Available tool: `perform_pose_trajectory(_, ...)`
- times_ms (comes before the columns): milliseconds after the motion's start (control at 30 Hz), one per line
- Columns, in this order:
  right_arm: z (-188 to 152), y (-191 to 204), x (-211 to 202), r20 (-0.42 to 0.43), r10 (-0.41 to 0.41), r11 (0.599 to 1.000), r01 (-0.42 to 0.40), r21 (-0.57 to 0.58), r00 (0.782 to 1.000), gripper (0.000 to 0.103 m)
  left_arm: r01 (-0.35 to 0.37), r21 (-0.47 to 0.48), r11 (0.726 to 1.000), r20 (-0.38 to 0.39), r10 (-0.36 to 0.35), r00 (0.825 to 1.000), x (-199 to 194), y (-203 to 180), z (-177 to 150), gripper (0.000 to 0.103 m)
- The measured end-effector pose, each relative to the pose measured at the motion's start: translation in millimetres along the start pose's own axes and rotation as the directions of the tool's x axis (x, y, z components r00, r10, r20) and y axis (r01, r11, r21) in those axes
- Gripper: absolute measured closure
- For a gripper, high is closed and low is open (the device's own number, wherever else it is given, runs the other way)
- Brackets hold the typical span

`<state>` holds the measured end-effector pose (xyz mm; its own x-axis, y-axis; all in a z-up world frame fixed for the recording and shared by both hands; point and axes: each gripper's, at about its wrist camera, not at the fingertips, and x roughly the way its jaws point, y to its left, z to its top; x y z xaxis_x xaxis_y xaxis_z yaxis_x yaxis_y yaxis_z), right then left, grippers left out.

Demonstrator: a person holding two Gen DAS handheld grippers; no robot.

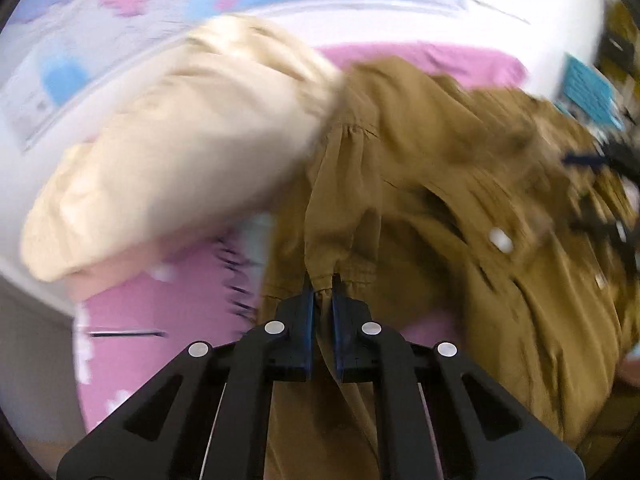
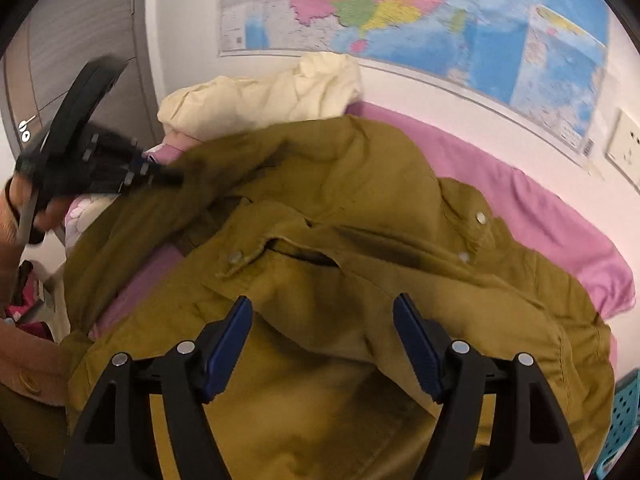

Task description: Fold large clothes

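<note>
An olive-brown jacket (image 2: 340, 280) with silver snaps lies spread on a pink bed sheet (image 2: 540, 216). My left gripper (image 1: 323, 286) is shut on the jacket's sleeve cuff (image 1: 340, 248) and holds it lifted; the view is motion-blurred. It also shows in the right wrist view (image 2: 168, 178), at the left, gripping the sleeve. My right gripper (image 2: 322, 316) is open and empty, its blue-padded fingers (image 2: 230, 344) hovering just above the jacket body (image 2: 320, 400).
A cream garment (image 2: 264, 96) is heaped at the head of the bed, also in the left wrist view (image 1: 180, 148). A map (image 2: 400, 4) hangs on the white wall. A blue perforated basket (image 2: 620, 420) stands at right. A wall socket (image 2: 626, 148) is at right.
</note>
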<state>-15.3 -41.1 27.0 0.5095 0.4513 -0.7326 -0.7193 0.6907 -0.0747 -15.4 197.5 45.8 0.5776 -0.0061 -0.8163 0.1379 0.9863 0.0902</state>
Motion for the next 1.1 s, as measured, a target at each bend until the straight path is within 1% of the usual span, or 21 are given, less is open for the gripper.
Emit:
perform_pose_trajectory(100, 3.8, 3.5, 4.6, -0.007, -0.005, 1.000, 0.005, -0.010, 1.000, 0.032, -0.045, -0.061, 0.997, 0.000, 0.045, 0.999, -4.2, 22.7, 11.7, 0.094)
perform_pose_trajectory(167, 3.8, 0.3, 6.9, -0.009, -0.010, 1.000, 0.011, 0.006, 1.000, 0.032, -0.126, -0.071, 0.989, -0.039, 0.124, 0.992, -2.0, 29.9, 17.0, 0.071)
perform_pose_trajectory(200, 2.7, -3.0, 6.8, -0.014, -0.014, 1.000, 0.014, 0.015, 1.000, 0.032, -0.157, -0.085, 0.984, -0.034, 0.155, 0.987, -4.6, 30.3, 17.2, 0.055)
perform_pose_trajectory(233, 1.4, -4.1, 5.7, -0.013, -0.022, 1.000, 0.022, 0.022, 1.000, 0.032, -0.156, -0.091, 0.984, 0.003, 0.157, 0.988, -12.4, 28.0, 16.8, 0.055)
perform_pose_trajectory(267, -1.2, -9.1, 1.1, -0.005, -0.032, 0.999, 0.032, 0.034, 0.999, 0.032, -0.117, -0.086, 0.989, 0.040, 0.121, 0.992, -21.2, 24.3, 15.6, 0.056)
perform_pose_trajectory(300, -4.0, -15.8, -4.3, 0.003, -0.034, 0.998, 0.034, 0.055, 0.999, 0.031, -0.033, -0.078, 0.996, 0.101, 0.041, 0.994, -36.7, 17.8, 13.3, 0.055)
perform_pose_trajectory(333, -5.2, -21.2, -7.5, 0.008, -0.036, 0.997, 0.035, 0.072, 0.999, 0.031, 0.037, -0.069, 0.997, 0.138, -0.027, 0.990, -47.0, 14.3, 12.1, 0.049)
perform_pose_trajectory(367, -8.2, -30.6, -13.0, 0.014, -0.046, 0.994, 0.044, 0.100, 0.999, 0.031, 0.106, -0.056, 0.993, 0.166, -0.096, 0.982, -55.6, 7.4, 10.3, 0.045)
perform_pose_trajectory(400, -11.3, -40.3, -17.7, 0.016, -0.053, 0.991, 0.050, 0.128, 0.998, 0.030, 0.205, -0.029, 0.978, 0.187, -0.196, 0.963, -63.9, -2.7, 8.4, 0.037)
perform_pose_trajectory(467, -18.4, -59.5, -24.9, 0.024, -0.061, 0.980, 0.056, 0.188, 0.998, 0.030, 0.318, 0.028, 0.948, 0.169, -0.318, 0.933, -63.6, -25.3, 5.7, 0.035)
perform_pose_trajectory(600, -33.2, -92.6, -35.9, 0.040, -0.077, 0.953, 0.062, 0.297, 0.996, 0.030, 0.378, 0.060, 0.924, 0.038, -0.380, 0.924, -21.3, -68.4, 6.8, 0.035)
perform_pose_trajectory(633, -38.2, -100.1, -38.2, 0.045, -0.078, 0.945, 0.059, 0.323, 0.996, 0.030, 0.383, 0.050, 0.922, 0.005, -0.383, 0.924, -9.7, -69.5, 6.8, 0.035)
perform_pose_trajectory(700, -45.8, -110.5, -40.8, 0.049, -0.080, 0.931, 0.057, 0.361, 0.996, 0.030, 0.409, 0.023, 0.912, -0.047, -0.408, 0.912, 15.8, -74.1, 7.1, 0.032)
perform_pose_trajectory(733, -49.3, -114.1, -41.5, 0.054, -0.074, 0.925, 0.048, 0.376, 0.996, 0.030, 0.397, 0.006, 0.918, -0.076, -0.396, 0.915, 30.4, -79.0, 9.8, 0.030)
perform_pose_trajectory(833, -60.3, -127.0, -45.1, 0.059, -0.082, 0.904, 0.050, 0.424, 0.995, 0.030, 0.415, -0.007, 0.910, -0.115, -0.413, 0.904, 54.1, -87.8, 18.9, 0.028)
perform_pose_trajectory(900, -68.0, -137.1, -47.6, 0.063, -0.090, 0.888, 0.052, 0.457, 0.994, 0.030, 0.410, 0.005, 0.912, -0.112, -0.407, 0.906, 59.2, -94.8, 24.1, 0.029)
perform_pose_trajectory(967, -75.0, -145.0, -48.9, 0.073, -0.085, 0.870, 0.039, 0.492, 0.994, 0.030, 0.391, 0.010, 0.920, -0.107, -0.387, 0.916, 61.9, -97.8, 28.3, 0.049)
perform_pose_trajectory(1000, -77.7, -150.1, -49.4, 0.073, -0.088, 0.861, 0.039, 0.507, 0.993, 0.030, 0.375, 0.006, 0.927, -0.106, -0.373, 0.922, 63.5, -96.9, 32.1, 0.064)
perform_pose_trajectory(1033, -78.9, -153.9, -49.3, 0.074, -0.088, 0.855, 0.037, 0.517, 0.993, 0.030, 0.365, 0.000, 0.931, -0.101, -0.363, 0.926, 61.9, -94.9, 36.1, 0.088)
perform_pose_trajectory(1067, -81.3, -159.2, -50.5, 0.077, -0.090, 0.848, 0.036, 0.529, 0.993, 0.030, 0.341, -0.004, 0.940, -0.091, -0.340, 0.936, 56.5, -85.9, 37.5, 0.094)
perform_pose_trajectory(1100, -82.9, -163.8, -52.1, 0.078, -0.097, 0.841, 0.040, 0.539, 0.992, 0.030, 0.352, -0.017, 0.936, -0.082, -0.352, 0.932, 53.5, -81.4, 42.0, 0.094)
